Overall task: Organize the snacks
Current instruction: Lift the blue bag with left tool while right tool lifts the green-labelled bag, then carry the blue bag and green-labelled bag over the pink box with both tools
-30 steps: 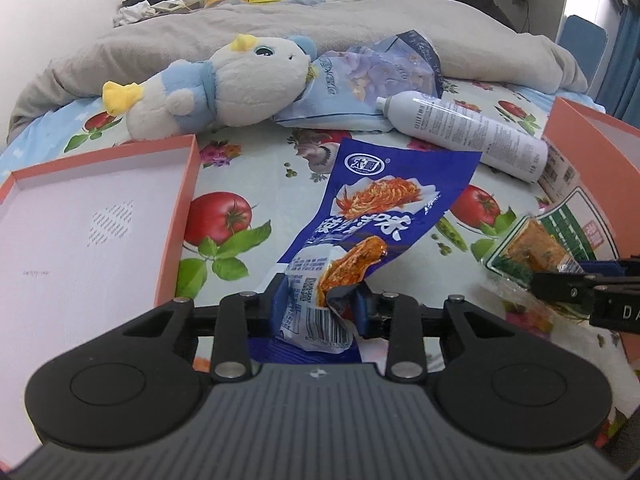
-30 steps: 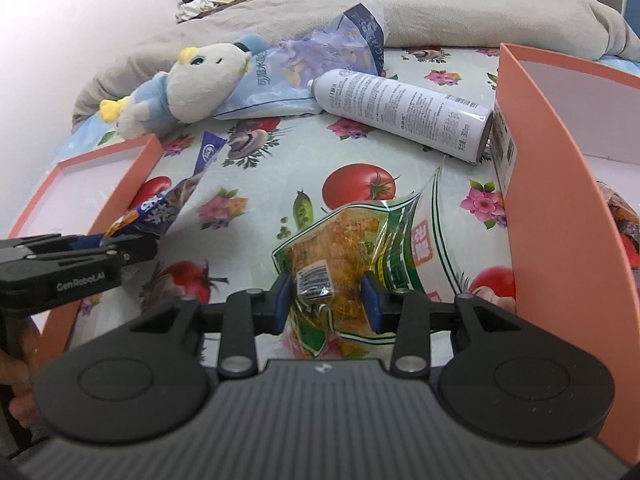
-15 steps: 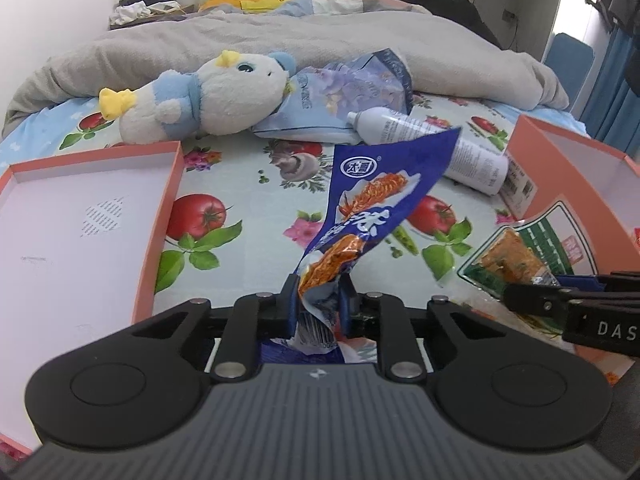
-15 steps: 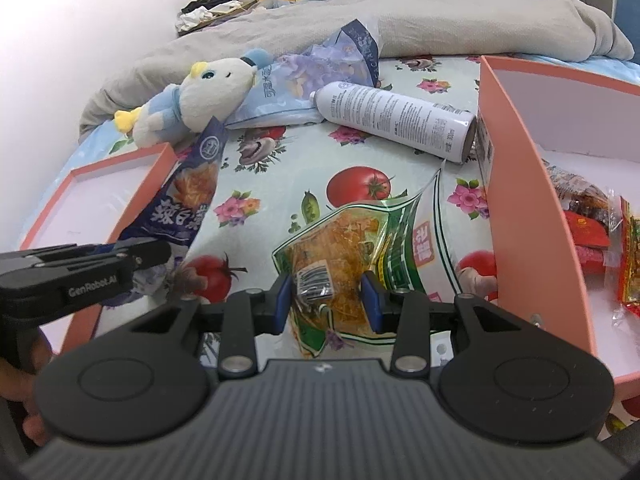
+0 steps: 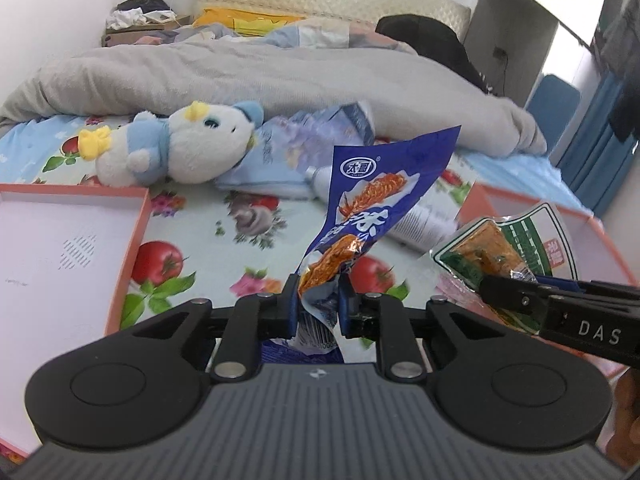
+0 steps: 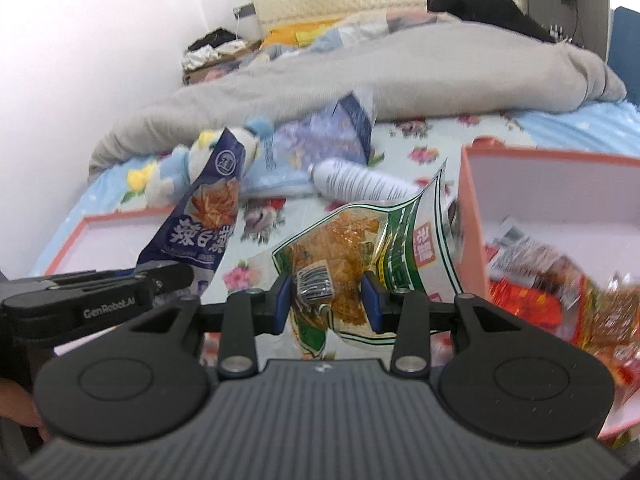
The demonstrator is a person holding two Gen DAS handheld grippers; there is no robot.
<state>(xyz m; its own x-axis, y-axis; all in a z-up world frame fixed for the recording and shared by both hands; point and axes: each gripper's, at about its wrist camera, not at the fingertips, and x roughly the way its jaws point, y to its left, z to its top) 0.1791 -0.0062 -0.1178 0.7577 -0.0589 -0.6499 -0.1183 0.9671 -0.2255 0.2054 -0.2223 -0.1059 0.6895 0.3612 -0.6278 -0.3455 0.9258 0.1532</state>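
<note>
My left gripper (image 5: 318, 300) is shut on the lower end of a blue snack packet (image 5: 372, 200), which stands up off the bed. The same blue snack packet (image 6: 208, 216) shows at the left of the right wrist view. My right gripper (image 6: 326, 302) is shut on a green and clear snack packet (image 6: 360, 240) with orange contents, also lifted. That green packet (image 5: 508, 248) appears at the right of the left wrist view, held by the other gripper's fingers (image 5: 520, 292). A pink box (image 6: 552, 200) on the right holds several red and orange snack packs (image 6: 560, 280).
A shallow pink lid or tray (image 5: 60, 248) lies on the left of the bed. A plush duck (image 5: 180, 148), a pale purple bag (image 5: 304, 148) and a white spray can (image 6: 360, 182) lie farther back. A grey duvet (image 5: 240, 76) covers the far half.
Both grippers have risen, lifting their packets off the sheet. The left jaws have pinched tighter on the blue packet, which now stands upright. More of the right box's contents shows.
</note>
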